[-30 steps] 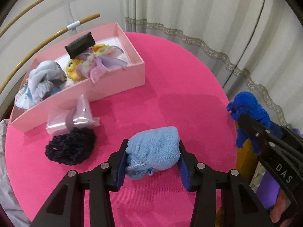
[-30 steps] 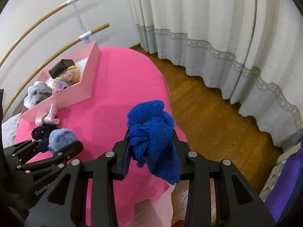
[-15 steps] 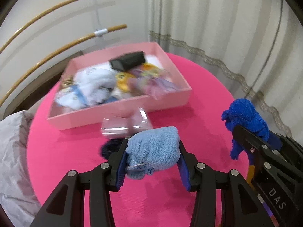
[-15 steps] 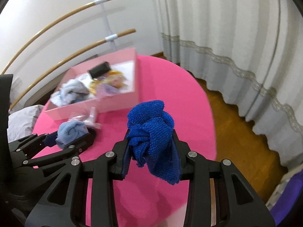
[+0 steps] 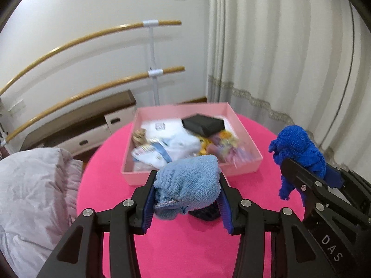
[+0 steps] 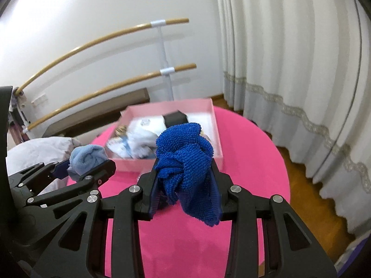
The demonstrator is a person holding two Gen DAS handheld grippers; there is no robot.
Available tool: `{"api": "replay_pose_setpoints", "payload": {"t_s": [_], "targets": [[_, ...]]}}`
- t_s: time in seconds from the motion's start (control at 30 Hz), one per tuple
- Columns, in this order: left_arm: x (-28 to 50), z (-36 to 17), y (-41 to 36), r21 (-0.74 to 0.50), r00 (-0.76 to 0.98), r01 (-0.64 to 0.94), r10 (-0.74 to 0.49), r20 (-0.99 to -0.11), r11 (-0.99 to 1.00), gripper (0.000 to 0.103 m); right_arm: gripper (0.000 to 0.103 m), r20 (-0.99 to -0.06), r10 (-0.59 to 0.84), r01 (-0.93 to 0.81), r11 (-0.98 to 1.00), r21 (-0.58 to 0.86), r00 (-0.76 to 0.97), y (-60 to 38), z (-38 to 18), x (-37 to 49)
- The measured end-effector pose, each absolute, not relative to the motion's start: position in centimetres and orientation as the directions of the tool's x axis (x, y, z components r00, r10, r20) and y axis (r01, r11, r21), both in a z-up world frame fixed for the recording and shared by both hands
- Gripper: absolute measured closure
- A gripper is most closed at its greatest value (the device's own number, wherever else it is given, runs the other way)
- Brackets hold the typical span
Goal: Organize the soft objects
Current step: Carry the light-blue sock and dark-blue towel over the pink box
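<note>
Between the blue pads of my left gripper [image 5: 186,199] sat the light blue fleece cloth [image 5: 189,183], bunched into a roll, and the jaws were closed on it from both sides. Its long axis ran across the gripper, from one pad to the other, and a hemmed corner hung down under the left pad. I held it above the pink round table [image 5: 185,250], just in front of the near wall of the pink box [image 5: 241,171]. From the right wrist camera I saw this same cloth [image 6: 87,158] at the left, with its rolled end turned toward that camera.

My right gripper [image 6: 185,192] was clamped on the dark blue knitted cloth [image 6: 185,166]. Most of the crumpled cloth stood up above the pads, and a flap of it hung down along the inside of the right pad. So its long axis was about upright, along the fingers' faces. It hung over the table, also at the near side of the box [image 6: 216,139], and in the left wrist view it [image 5: 296,150] showed to the right of the box.

Inside the box lay a black pouch [image 5: 204,124] near the far wall, white and pale blue fabrics [image 5: 167,148], and some yellow and lilac soft pieces [image 5: 227,146]; they were blurred, so I could not tell more. Under the fleece cloth a dark netted thing [image 5: 205,213] lay on the table.
</note>
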State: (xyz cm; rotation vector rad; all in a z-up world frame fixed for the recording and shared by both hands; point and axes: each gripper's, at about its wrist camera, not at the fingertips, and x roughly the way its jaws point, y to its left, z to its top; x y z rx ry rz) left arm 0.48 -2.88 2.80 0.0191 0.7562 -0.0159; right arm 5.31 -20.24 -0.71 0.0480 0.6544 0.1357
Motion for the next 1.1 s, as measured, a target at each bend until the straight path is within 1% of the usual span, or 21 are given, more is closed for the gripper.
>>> {"api": "replay_pose_setpoints", "payload": {"t_s": [0.3,0.57,0.73,0.9,1.1], "targets": [[-5.8,6.8,-2.0,0.025,0.815,-0.011,0.024,-0.579,1.0,0.059,0.069,-0.498,0.158,-0.145,0.987,0.064,0.853,-17.8,2.6,3.3],[-10.4,7.8,-2.4,0.038,0.856,-0.034,0.049,-0.515,0.999,0.059,0.069,-0.437,0.154,-0.142,0.988,0.06,0.886,-17.6,4.2,1.4],[-12.5,7.9,-2.6,0.031,0.871,-0.034,0.045,-0.488,0.999,0.059,0.069,-0.402,0.136,-0.132,0.991,0.037,0.906,-17.4,5.0,0.2],[-13.7,7.7,-2.9,0.052,0.882,-0.052,0.07,-0.466,0.997,0.059,0.069,-0.389,0.137,-0.137,0.99,0.027,0.911,-17.2,5.2,-0.4],[-14.1,7.0,-3.0,0.046,0.878,-0.049,0.065,-0.475,0.998,0.059,0.069,-0.39,0.139,-0.142,0.99,0.021,0.91,-17.5,4.9,0.1]]}}
